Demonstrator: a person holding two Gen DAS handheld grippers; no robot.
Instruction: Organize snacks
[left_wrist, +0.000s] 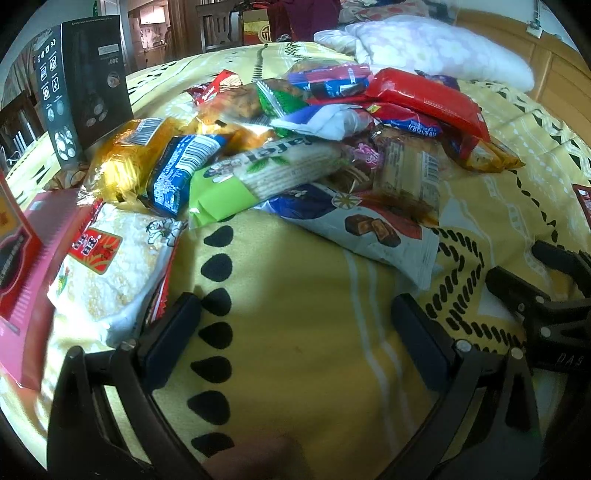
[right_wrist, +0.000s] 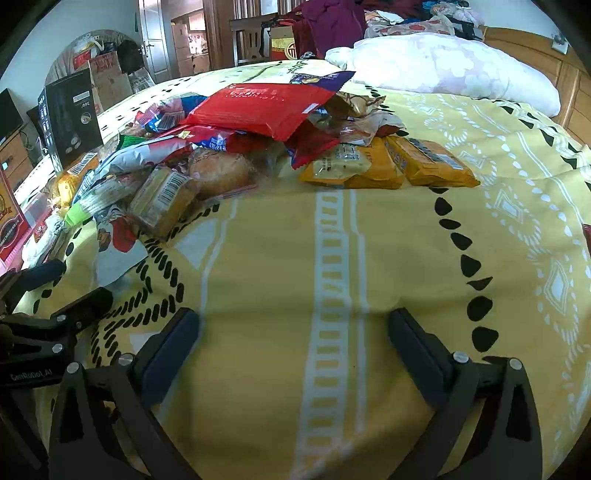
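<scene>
Snack pile (left_wrist: 295, 140): a loose heap of wrapped packets in the middle of a bed, lying on a yellow patterned blanket (left_wrist: 314, 332).
Red pack (left_wrist: 428, 99): on top of the heap toward its far right side, long and flat, tilted.
Wafer pack (left_wrist: 266, 173): green and white, lying across the front of the heap, its green end pointing toward the left gripper.
Blue pack (left_wrist: 181, 170): just left of the wafer pack, barcode up, beside a shiny yellow bag (left_wrist: 125, 158).
Rice-cracker bag (left_wrist: 110, 266): white with a red label, at the near left edge of the heap, touching the left finger of the left gripper.
Chocolate bag (left_wrist: 365, 229): white and blue, flat on the blanket at the front of the heap.
Orange packs (right_wrist: 388, 166): two side by side at the right edge of the heap, flat on the blanket.
Bun (right_wrist: 221, 171): in clear wrap, at the front of the heap in the right wrist view.
Left gripper (left_wrist: 295, 339): fingers spread wide, nothing between them, low over the blanket just before the heap.
Right gripper (right_wrist: 295, 343): fingers spread wide, holding nothing, over bare blanket, the heap well ahead and to its left.
Black box (left_wrist: 81, 88): upright at the far left of the bed.
Red box (left_wrist: 22, 258): at the left edge, near the rice-cracker bag.
Pillow (right_wrist: 443, 66): white and floral, at the head of the bed behind the heap.
</scene>
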